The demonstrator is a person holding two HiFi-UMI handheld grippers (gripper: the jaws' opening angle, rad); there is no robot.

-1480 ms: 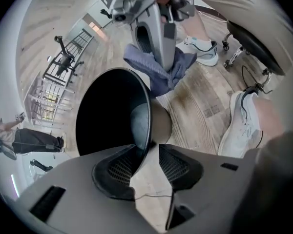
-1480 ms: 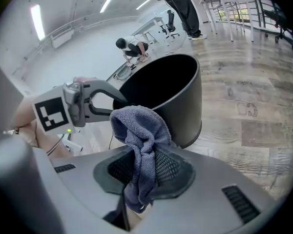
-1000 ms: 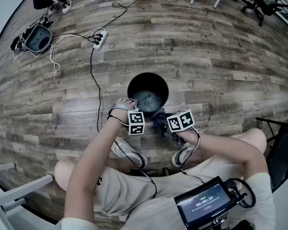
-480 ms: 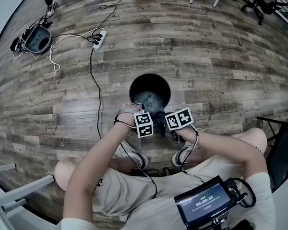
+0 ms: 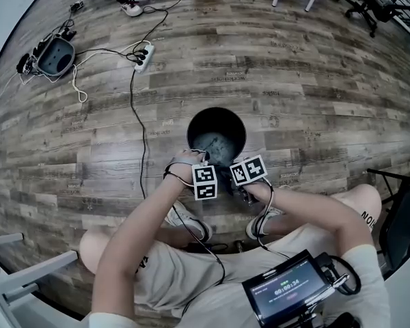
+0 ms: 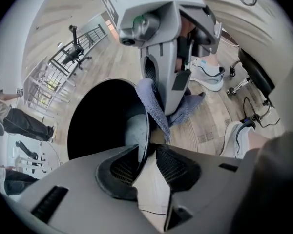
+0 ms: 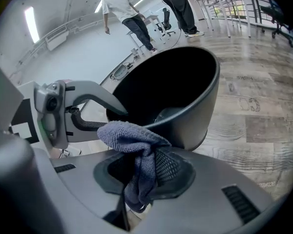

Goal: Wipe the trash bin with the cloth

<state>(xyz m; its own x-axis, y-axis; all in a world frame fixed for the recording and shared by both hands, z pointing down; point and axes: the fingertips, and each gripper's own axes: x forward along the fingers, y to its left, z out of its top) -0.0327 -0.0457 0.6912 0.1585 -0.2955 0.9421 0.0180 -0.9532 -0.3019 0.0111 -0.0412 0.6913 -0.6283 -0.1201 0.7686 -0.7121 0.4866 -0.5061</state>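
Note:
A black round trash bin [image 5: 216,130] stands on the wooden floor in front of the person's knees. My left gripper [image 6: 146,155] is shut on the bin's near rim [image 6: 145,130], one jaw inside the wall and one outside. My right gripper [image 7: 144,172] is shut on a blue-grey cloth [image 7: 136,140], which bunches over the jaws and rests against the outside of the bin [image 7: 180,96] just under its rim. In the head view the left gripper [image 5: 203,161] and the right gripper [image 5: 227,175] sit side by side at the bin's near edge, with the cloth [image 5: 225,174] between them.
A black cable [image 5: 137,108] runs over the floor left of the bin to a white power strip [image 5: 143,57]. The person's shoes [image 5: 184,221] are just behind the grippers. A chair frame [image 5: 396,203] stands at the right, a grey device [image 5: 55,55] far left.
The two grippers have drawn closer together at the bin's near rim, the left one sliding right. The bin has shifted slightly right. The right gripper still holds the cloth.

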